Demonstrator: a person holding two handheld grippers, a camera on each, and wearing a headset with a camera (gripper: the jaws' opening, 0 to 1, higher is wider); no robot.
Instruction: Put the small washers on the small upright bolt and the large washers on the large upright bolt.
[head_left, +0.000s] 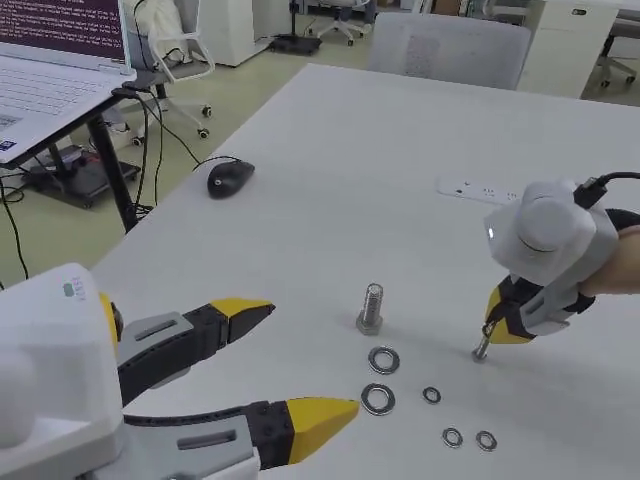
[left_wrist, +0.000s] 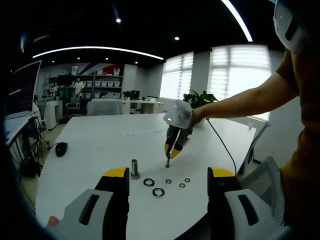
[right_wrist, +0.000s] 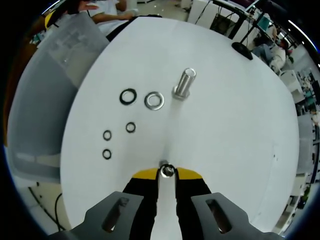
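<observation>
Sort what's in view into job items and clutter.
Job: large bolt; small bolt, gripped by the right gripper; two large washers; three small washers.
Lying about: mouse; power strip; laptop.

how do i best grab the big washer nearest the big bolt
Probably from straight above, pinching across the outer rim of the washer. It lies flat and thin on the table, so a sideways approach finds little edge, and the big bolt stands close beside it.
</observation>
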